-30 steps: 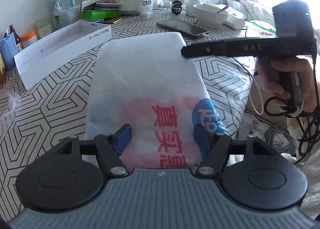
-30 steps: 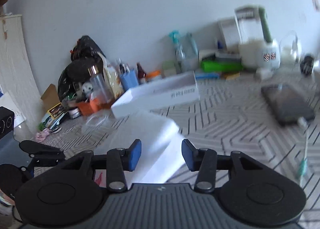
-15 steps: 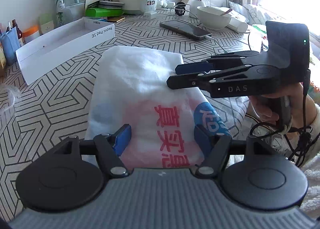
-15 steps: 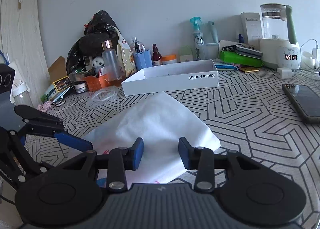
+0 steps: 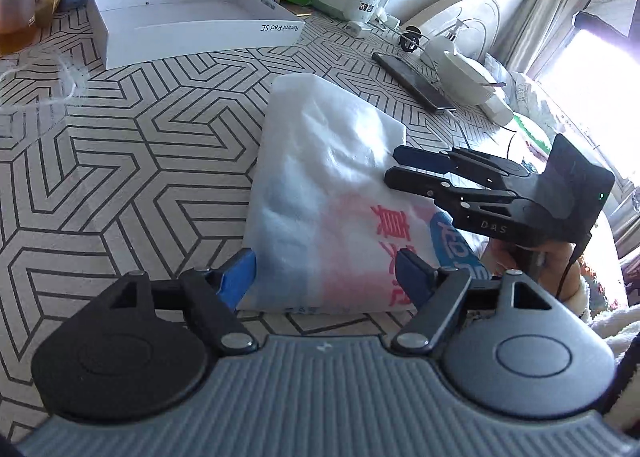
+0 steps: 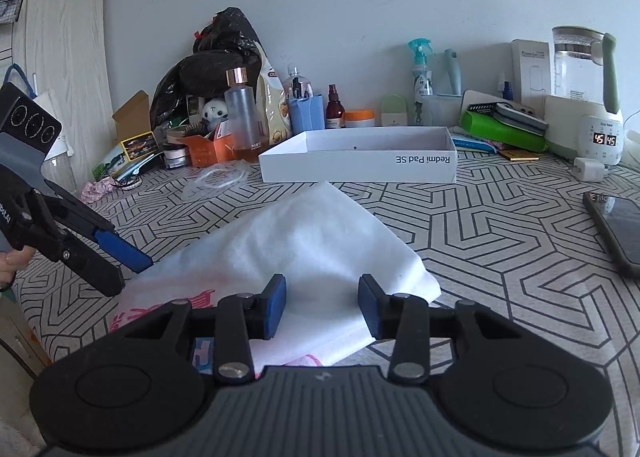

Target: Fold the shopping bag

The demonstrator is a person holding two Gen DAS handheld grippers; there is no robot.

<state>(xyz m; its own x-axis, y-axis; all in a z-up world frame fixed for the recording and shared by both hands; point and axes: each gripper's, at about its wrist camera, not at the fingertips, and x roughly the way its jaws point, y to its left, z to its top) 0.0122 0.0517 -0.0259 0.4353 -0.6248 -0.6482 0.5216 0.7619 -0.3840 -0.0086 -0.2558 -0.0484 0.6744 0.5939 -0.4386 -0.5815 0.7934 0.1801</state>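
Observation:
A white shopping bag (image 5: 320, 177) with red and blue print lies folded flat on the patterned table. It also shows in the right wrist view (image 6: 304, 249). My left gripper (image 5: 326, 277) is open and empty, its blue fingers straddling the bag's near edge. My right gripper (image 6: 322, 305) is open and empty, low over the bag's right edge. It shows from the side in the left wrist view (image 5: 400, 167), its jaws apart above the bag's right side. The left gripper shows in the right wrist view (image 6: 116, 261) at the bag's left edge.
A white box lid (image 5: 192, 25) stands beyond the bag, also in the right wrist view (image 6: 360, 157). A phone (image 5: 412, 81) lies at the far right. A bowl (image 5: 468, 73), kettle (image 6: 588, 93), bottles and clutter line the wall. A clear plastic wrapper (image 5: 40, 73) lies left.
My right gripper has come down from above the bag's far end to its right edge. The left gripper has turned its view leftward. The bag lies as before.

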